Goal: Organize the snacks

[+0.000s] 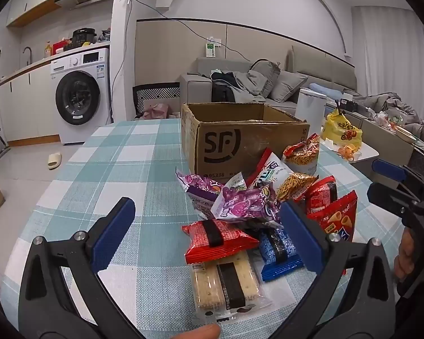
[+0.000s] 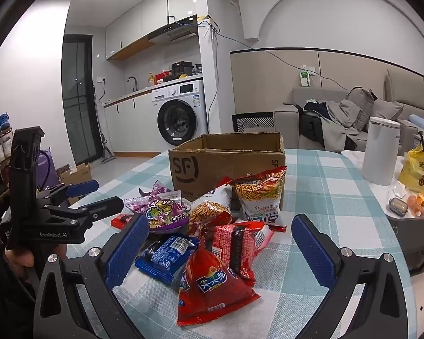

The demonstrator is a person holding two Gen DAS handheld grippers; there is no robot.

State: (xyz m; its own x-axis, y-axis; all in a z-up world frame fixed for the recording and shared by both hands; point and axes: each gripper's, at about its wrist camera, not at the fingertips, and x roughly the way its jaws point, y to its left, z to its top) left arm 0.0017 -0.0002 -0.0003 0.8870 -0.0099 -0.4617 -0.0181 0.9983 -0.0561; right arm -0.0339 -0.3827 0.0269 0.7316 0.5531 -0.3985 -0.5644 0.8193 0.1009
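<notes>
Snacks [image 2: 212, 240] lie heaped before the cardboard box [image 1: 240, 138], pointing every way; both tongs [image 1: 209, 234] [image 2: 220, 251] gape wide, empty.

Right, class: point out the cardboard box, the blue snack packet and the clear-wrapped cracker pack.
cardboard box [image 2: 226, 175], right wrist view, on its printed front wall.
blue snack packet [image 2: 166, 257], right wrist view, on the middle of its wrapper.
clear-wrapped cracker pack [image 1: 229, 282], left wrist view, on its dark centre band.

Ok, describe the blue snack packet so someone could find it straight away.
Start at the cardboard box on the checked table. In the snack pile before it, the blue packet lies nearest the camera's left. It is the only blue wrapper among red and purple ones.
</notes>
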